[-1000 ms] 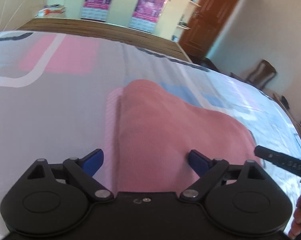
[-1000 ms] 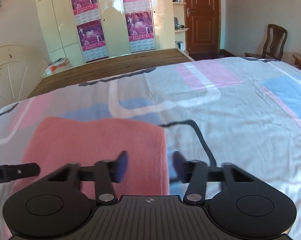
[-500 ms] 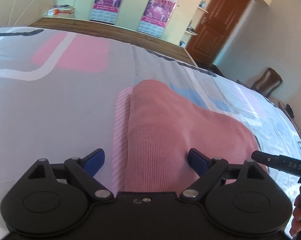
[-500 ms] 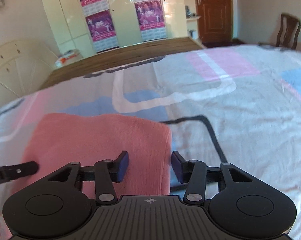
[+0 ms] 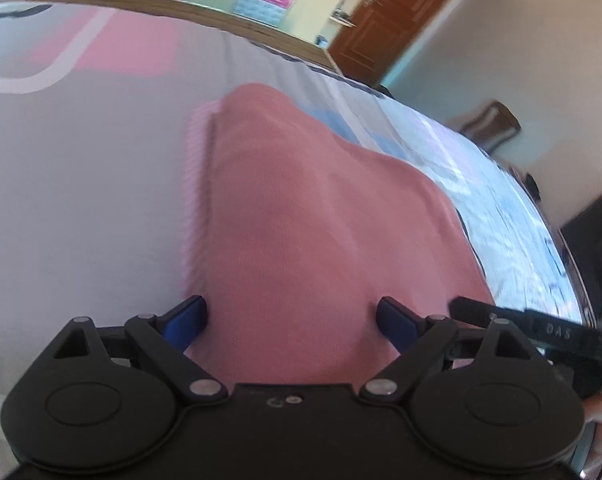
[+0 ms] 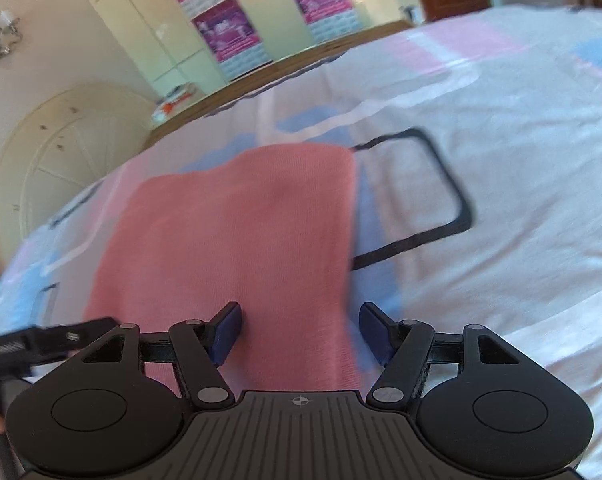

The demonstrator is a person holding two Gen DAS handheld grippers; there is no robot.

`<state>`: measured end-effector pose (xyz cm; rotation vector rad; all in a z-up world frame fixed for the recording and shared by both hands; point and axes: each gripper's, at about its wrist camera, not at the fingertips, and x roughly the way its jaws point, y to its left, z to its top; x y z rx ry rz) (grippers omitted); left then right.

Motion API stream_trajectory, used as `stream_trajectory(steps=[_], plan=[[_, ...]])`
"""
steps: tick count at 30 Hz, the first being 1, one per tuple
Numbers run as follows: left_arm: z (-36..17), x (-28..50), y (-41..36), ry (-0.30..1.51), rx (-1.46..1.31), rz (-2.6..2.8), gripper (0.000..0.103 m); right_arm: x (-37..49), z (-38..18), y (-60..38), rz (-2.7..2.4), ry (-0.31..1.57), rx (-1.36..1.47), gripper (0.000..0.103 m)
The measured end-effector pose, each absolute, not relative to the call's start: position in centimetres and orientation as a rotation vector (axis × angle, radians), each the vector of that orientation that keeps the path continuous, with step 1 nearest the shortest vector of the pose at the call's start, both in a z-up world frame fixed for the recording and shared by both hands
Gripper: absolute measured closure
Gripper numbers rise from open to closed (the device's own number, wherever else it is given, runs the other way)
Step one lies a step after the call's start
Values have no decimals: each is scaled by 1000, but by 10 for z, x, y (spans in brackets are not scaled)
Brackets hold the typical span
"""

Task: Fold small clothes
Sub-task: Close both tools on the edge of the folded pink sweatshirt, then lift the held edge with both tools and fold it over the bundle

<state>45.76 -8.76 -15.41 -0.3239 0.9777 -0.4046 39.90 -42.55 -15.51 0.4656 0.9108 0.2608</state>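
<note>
A folded pink ribbed cloth (image 5: 301,216) lies flat on the patterned bedspread (image 5: 81,180). My left gripper (image 5: 293,318) is open over the cloth's near left part, its blue fingertips (image 5: 187,316) straddling the fabric. My right gripper (image 6: 301,328) is open over the cloth (image 6: 237,232) near its right edge, with the fabric between the fingers. Neither gripper pinches the cloth. Part of the other gripper shows at the side of each view.
The bedspread (image 6: 501,160) stretches wide to the right, with a black printed outline (image 6: 457,204) beside the cloth. A wooden bed frame (image 6: 293,64), wardrobe with posters (image 6: 229,28), a door (image 5: 385,16) and a chair (image 5: 493,120) stand beyond the bed.
The right gripper's fingers have opened wider and both grippers have shifted and tilted over the cloth. The cloth lies as before.
</note>
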Motion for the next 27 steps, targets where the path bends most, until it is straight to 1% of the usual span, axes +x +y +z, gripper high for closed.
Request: stream_trajectory(steps=[1, 3, 4, 5, 6, 7, 8, 12, 14, 16, 20, 27], plan=[[-155, 457, -89, 976, -315, -410, 12, 399, -155, -421, 259, 911, 448, 42], [-155, 458, -92, 978, -317, -422, 17, 399, -156, -416, 251, 894, 401, 49], [-154, 459, -93, 979, -316, -425, 23, 400, -157, -417, 238, 885, 415, 58], [-153, 457, -94, 980, -316, -426, 30, 401, -158, -420, 230, 885, 453, 72], [-152, 457, -95, 980, -321, -428, 35, 403, -160, -423, 243, 898, 508, 78], [-151, 455, -96, 978, -324, -432, 42, 405, -162, -424, 254, 910, 546, 79], [-149, 453, -97, 973, -319, -432, 47, 405, -161, -423, 254, 910, 540, 79], [-148, 452, -99, 962, -308, -431, 50, 408, -162, -417, 250, 904, 499, 80], [-142, 450, -100, 954, -305, -427, 61, 409, -158, -416, 245, 917, 512, 83], [-135, 443, -100, 932, -278, -435, 64, 408, -153, -414, 267, 913, 527, 83], [-123, 437, -101, 901, -255, -450, 67, 404, -143, -417, 291, 887, 600, 83], [-104, 429, -97, 859, -252, -468, 68, 403, -113, -400, 355, 836, 637, 83]])
